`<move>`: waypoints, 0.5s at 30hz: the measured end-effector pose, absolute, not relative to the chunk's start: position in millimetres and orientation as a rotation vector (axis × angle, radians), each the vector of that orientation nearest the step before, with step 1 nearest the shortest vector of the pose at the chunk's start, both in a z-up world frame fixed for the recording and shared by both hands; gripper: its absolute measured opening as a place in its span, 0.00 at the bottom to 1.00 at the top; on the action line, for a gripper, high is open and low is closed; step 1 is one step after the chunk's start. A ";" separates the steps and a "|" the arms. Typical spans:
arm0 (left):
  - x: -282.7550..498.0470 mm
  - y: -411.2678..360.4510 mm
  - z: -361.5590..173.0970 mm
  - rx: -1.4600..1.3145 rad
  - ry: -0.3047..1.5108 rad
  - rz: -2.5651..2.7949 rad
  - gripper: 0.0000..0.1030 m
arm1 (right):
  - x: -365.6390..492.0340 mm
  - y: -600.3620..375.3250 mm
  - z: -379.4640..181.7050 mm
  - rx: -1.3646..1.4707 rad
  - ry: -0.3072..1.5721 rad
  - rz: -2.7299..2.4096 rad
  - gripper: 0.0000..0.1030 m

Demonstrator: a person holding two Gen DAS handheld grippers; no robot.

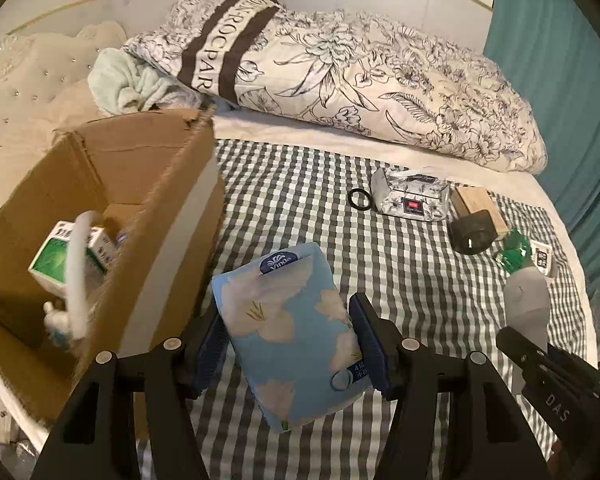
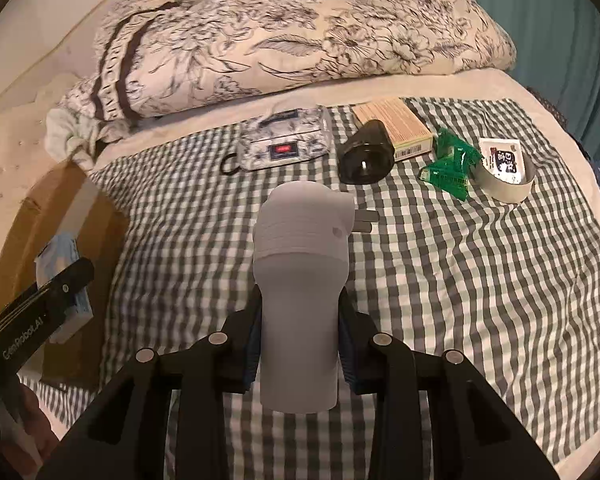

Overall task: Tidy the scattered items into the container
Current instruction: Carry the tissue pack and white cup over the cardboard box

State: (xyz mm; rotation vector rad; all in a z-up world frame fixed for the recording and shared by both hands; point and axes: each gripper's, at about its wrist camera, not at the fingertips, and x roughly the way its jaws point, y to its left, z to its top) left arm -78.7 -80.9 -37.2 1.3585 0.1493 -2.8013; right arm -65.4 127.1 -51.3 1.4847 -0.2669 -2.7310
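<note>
My left gripper [image 1: 288,344] is shut on a blue floral tissue pack [image 1: 288,332] and holds it above the checked cloth, just right of the open cardboard box [image 1: 156,168]. The box holds a green and white carton [image 1: 66,256] and a white curved item [image 1: 76,276]. My right gripper [image 2: 300,340] is shut on a grey bottle [image 2: 300,280], held upright over the cloth; the bottle also shows in the left wrist view [image 1: 528,304]. The left gripper with its tissue pack [image 2: 60,276] shows at the left of the right wrist view.
On the checked cloth [image 2: 460,280] lie a floral wipes pack [image 2: 284,140], a black ring [image 1: 359,199], a dark round object [image 2: 364,156], a tan box [image 2: 396,124], green wrappers [image 2: 452,160] and a tape roll [image 2: 504,172]. A floral duvet [image 1: 340,72] lies behind.
</note>
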 end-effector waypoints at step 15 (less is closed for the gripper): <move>-41.5 -146.2 17.5 1.207 0.201 -2.767 0.60 | -45.2 43.8 -7.1 1.328 -0.160 -2.608 0.31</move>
